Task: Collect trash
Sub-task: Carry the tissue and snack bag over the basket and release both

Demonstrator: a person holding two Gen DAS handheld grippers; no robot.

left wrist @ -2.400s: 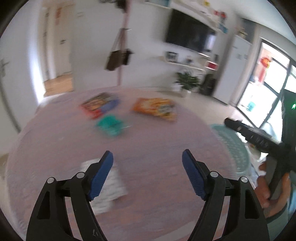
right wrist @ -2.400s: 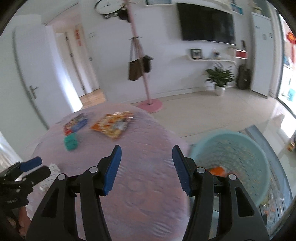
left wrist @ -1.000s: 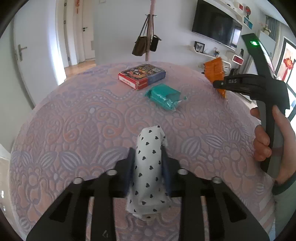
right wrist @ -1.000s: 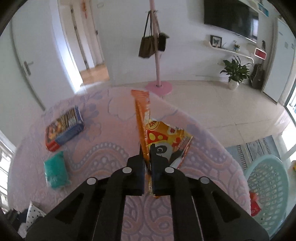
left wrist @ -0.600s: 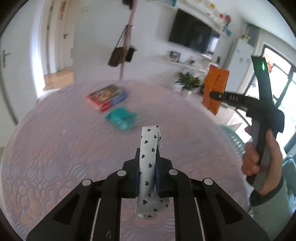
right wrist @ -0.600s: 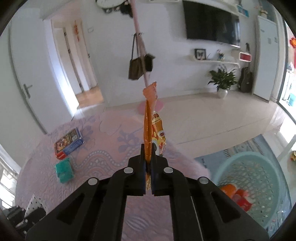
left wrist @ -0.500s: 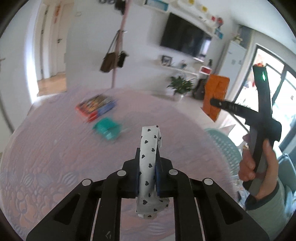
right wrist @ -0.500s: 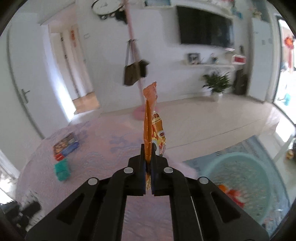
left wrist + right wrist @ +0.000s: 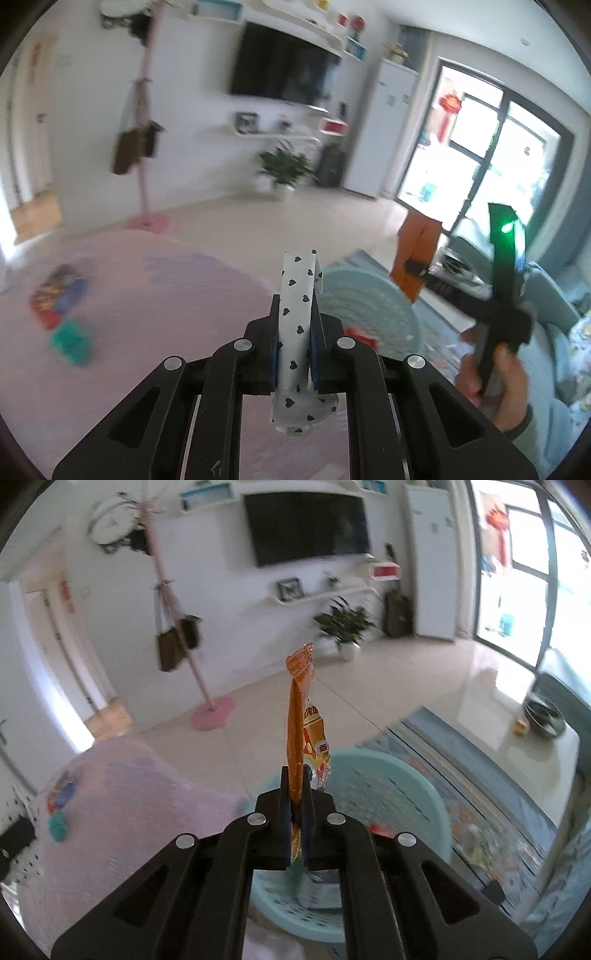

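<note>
My left gripper (image 9: 294, 330) is shut on a white wrapper with black hearts (image 9: 297, 295), held above the pink table's right edge (image 9: 207, 273). My right gripper (image 9: 295, 801) is shut on an orange snack bag (image 9: 301, 716), held upright over the teal basket (image 9: 424, 786) on the floor. In the left wrist view the basket (image 9: 369, 302) lies just past the table, with the right gripper (image 9: 413, 266) and its orange bag (image 9: 415, 243) above its far side. Red trash (image 9: 380, 829) lies inside the basket.
A red and blue box (image 9: 55, 295) and a teal packet (image 9: 70, 341) lie on the table at the left. A pink coat stand (image 9: 210, 705) with bags, a potted plant (image 9: 345, 627) and a patterned rug (image 9: 480, 775) are on the floor beyond.
Both grippers have swung to the right with their loads, away from the table's middle. The right gripper with the orange bag now hangs over the basket.
</note>
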